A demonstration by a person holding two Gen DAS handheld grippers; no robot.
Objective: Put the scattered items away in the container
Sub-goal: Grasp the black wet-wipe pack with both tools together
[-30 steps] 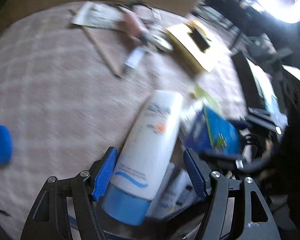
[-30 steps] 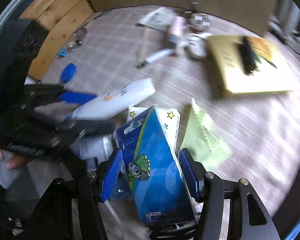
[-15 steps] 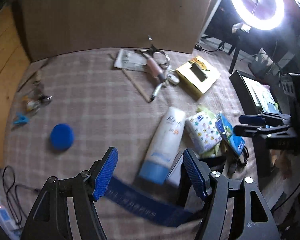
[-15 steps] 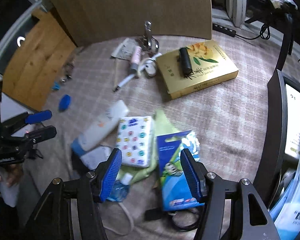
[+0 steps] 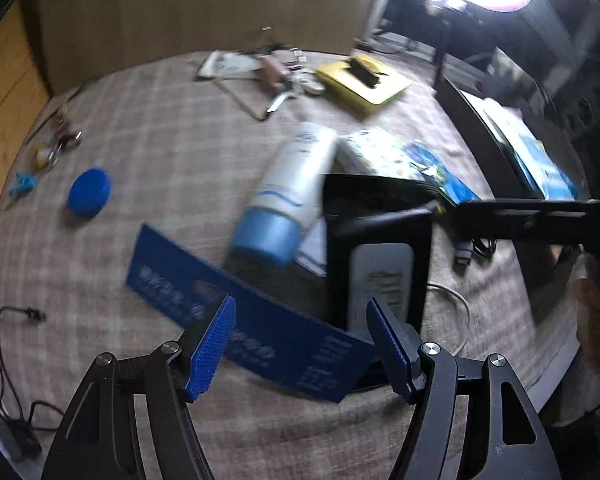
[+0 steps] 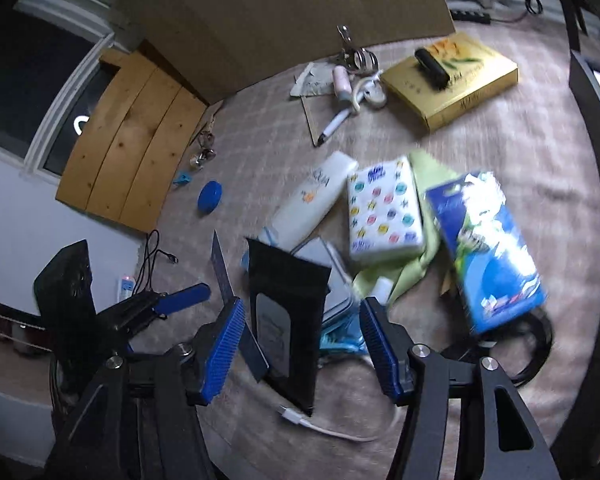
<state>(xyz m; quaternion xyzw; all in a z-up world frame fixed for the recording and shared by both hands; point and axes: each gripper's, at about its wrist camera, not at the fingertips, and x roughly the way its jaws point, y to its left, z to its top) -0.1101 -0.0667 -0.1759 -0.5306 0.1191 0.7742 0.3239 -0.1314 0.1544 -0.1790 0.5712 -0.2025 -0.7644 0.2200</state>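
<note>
A black box (image 5: pixel 376 208) with a blue flap (image 5: pixel 260 320) lies open on the plaid cloth, a grey flat item (image 5: pixel 380 276) inside it. A white bottle with a blue cap (image 5: pixel 296 176) lies beside its far-left corner. Behind the box (image 6: pixel 288 280) lie a dotted tissue pack (image 6: pixel 384 208), a green cloth (image 6: pixel 428 248) and a blue cartoon pack (image 6: pixel 488 248). My left gripper (image 5: pixel 302 340) hangs open and empty above the flap. My right gripper (image 6: pixel 302 336) is above the box, its jaws closing with nothing between them.
A blue round lid (image 5: pixel 89 192) lies alone at the left. At the back are a yellow box with a black brush (image 6: pixel 456 76), a pen (image 6: pixel 334 126) and small tools. A white cable (image 6: pixel 332 428) and a black cable (image 6: pixel 536 356) lie near the front.
A second ago the bottle was between my left jaws and the blue pack between my right jaws. Both now lie on the cloth and both grippers have pulled up and back.
</note>
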